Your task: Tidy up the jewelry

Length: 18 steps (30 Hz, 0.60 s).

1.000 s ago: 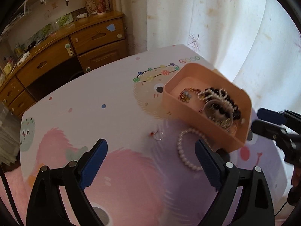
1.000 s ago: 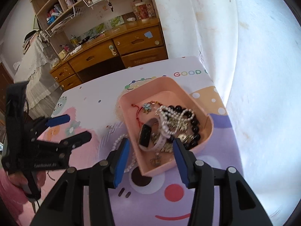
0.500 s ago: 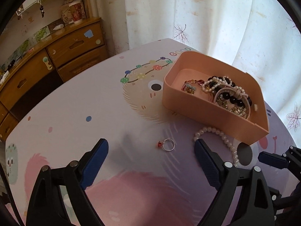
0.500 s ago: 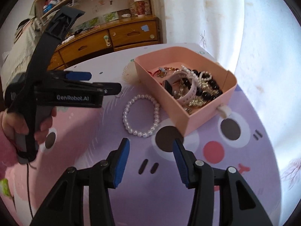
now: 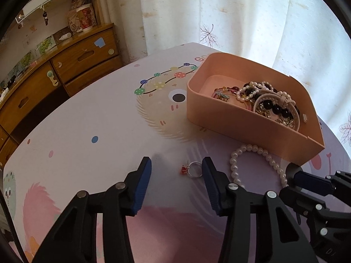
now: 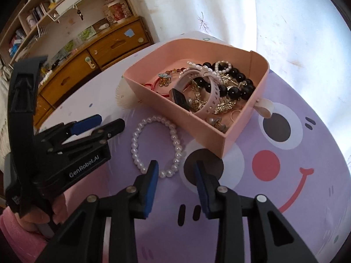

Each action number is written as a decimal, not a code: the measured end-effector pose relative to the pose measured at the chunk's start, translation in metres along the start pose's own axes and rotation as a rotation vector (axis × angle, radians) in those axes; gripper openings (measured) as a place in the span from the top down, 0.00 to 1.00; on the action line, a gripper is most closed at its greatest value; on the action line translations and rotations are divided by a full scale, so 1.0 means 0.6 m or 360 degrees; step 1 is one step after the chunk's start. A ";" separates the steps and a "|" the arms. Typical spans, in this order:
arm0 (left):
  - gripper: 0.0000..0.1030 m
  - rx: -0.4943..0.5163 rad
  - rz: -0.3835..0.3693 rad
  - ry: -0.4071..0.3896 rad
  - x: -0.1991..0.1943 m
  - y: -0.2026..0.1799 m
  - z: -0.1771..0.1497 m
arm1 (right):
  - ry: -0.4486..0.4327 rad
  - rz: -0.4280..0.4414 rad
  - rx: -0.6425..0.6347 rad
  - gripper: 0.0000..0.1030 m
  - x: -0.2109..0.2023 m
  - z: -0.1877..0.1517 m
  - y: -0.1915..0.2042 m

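A pink box (image 5: pixel 221 118) (image 6: pixel 153 87) on the table holds several bracelets, black beads and a white watch (image 6: pixel 206 92). A silver ring with a red stone (image 5: pixel 193 171) lies on the table between the fingertips of my open left gripper (image 5: pixel 176 173). A white pearl bracelet (image 5: pixel 261 160) (image 6: pixel 158 144) lies beside the box. My right gripper (image 6: pixel 176 175) is open and empty, just short of the bracelet's near edge. The right gripper (image 5: pixel 311 182) also shows at the right of the left wrist view, and the left gripper (image 6: pixel 98 125) at the left of the right wrist view.
The table (image 5: pixel 87 131) has a cartoon-print cover. A wooden dresser (image 5: pixel 54 74) with drawers stands beyond its far left edge, with shelves (image 6: pixel 43 17) above. A white curtain (image 5: pixel 241 22) hangs behind the box. The table's edge runs close behind the box.
The left gripper has narrowed and come down around the ring. The right gripper has moved forward toward the pearl bracelet and the box.
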<state>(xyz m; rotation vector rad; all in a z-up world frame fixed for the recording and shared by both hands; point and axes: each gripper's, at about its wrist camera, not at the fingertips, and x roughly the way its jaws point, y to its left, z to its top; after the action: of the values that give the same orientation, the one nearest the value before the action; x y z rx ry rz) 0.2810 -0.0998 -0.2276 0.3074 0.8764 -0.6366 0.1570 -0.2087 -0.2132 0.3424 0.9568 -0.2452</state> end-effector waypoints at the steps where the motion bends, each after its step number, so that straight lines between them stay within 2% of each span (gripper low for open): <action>1: 0.59 -0.0014 0.0003 -0.0002 0.001 0.002 0.001 | 0.0002 -0.0001 -0.0012 0.72 0.001 0.001 0.002; 2: 0.66 -0.0032 0.0001 -0.0002 0.002 0.005 0.002 | 0.0008 0.0007 -0.0016 0.75 0.004 0.004 0.003; 3: 0.69 -0.0042 0.0000 0.0003 0.003 0.007 0.002 | 0.0014 0.0001 -0.0020 0.78 0.007 0.007 0.004; 7: 0.73 -0.0064 -0.0002 -0.0001 0.003 0.013 0.001 | 0.0031 -0.0055 -0.0039 0.91 0.013 0.014 0.002; 9: 0.79 -0.0054 -0.0011 0.0010 0.003 0.011 -0.002 | 0.0035 -0.0046 -0.0065 0.93 0.016 0.017 0.002; 11: 0.89 -0.0027 0.0003 0.0001 -0.001 0.005 -0.008 | 0.0036 -0.0050 -0.0117 0.93 0.018 0.019 0.006; 14: 0.93 0.0017 0.0014 -0.0010 -0.006 -0.006 -0.015 | 0.0022 -0.0039 -0.0182 0.93 0.018 0.017 0.006; 18: 0.94 0.0020 0.0022 -0.0009 -0.010 -0.011 -0.016 | 0.0038 0.0008 -0.0138 0.93 0.017 0.020 -0.003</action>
<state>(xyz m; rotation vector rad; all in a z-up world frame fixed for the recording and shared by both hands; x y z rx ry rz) 0.2682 -0.0979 -0.2289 0.3227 0.8642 -0.6300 0.1709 -0.2159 -0.2155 0.2691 0.9870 -0.1946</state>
